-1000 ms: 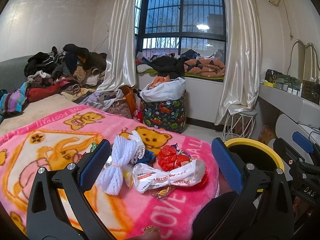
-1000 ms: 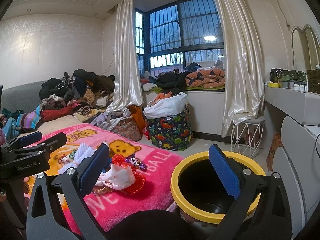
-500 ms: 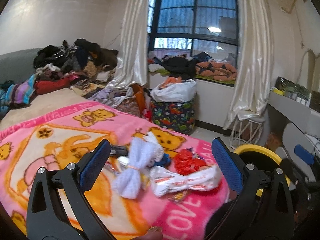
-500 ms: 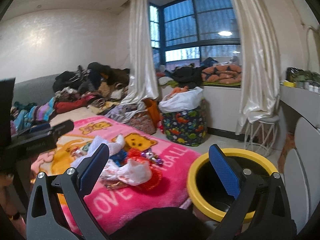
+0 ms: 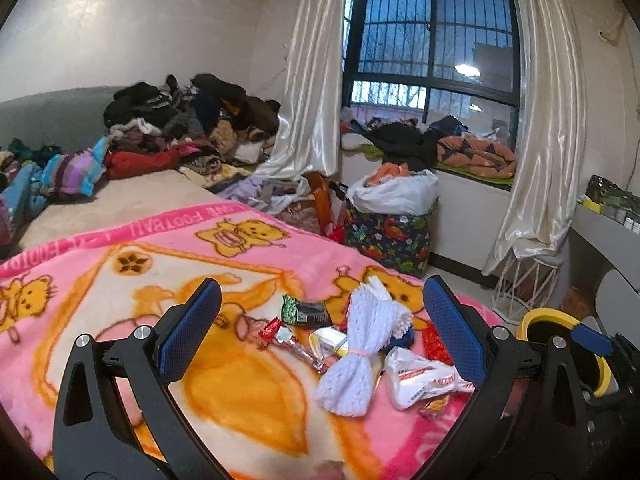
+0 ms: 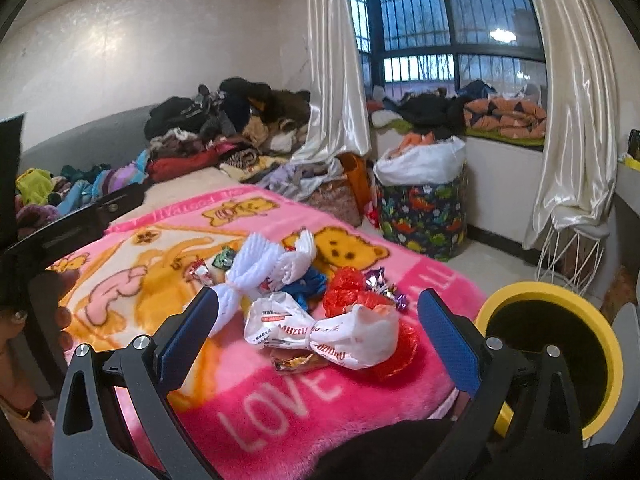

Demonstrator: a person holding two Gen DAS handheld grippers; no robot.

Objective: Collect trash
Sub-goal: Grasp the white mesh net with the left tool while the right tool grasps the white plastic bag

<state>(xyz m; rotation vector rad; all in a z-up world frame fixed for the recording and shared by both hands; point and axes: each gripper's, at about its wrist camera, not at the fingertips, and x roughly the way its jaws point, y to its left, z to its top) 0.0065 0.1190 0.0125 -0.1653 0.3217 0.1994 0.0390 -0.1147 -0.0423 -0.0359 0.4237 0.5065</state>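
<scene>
While both claws hang over the bed, neither has anything in it: the left claw [image 5: 322, 330] is spread wide over the trash pile and the right claw [image 6: 316, 322] is just as wide, nothing between its blue pads.

The trash sits in one clump on the pink teddy-bear blanket [image 5: 160, 264], near the corner closest to the bin. The left wrist view gives the better look at the small stuff: a dark green-ended snack wrapper [image 5: 306, 312], a red and silver candy wrapper [image 5: 288, 340], and a white knitted bundle [image 5: 360, 352] tied with a rubber band, lying across the middle. Beside that is a crumpled white plastic bag with red print [image 5: 420, 376], partly behind the right finger.

The right wrist view shows what the left one mostly hides. The white printed bag [image 6: 320, 330] is dead centre between the fingers, with a red crinkly plastic bag [image 6: 348, 290] behind it, a shiny purple foil wrapper [image 6: 384, 284], something blue [image 6: 310, 284] under the knitted bundle [image 6: 272, 268], and a flat gold-brown wrapper [image 6: 294, 362] poking out from under the bag. You also get the yellow-rimmed black bin [image 6: 552, 350] properly here, standing on the floor right next to the bed; in the left view it's only a sliver [image 5: 538, 318] behind the other claw.
</scene>
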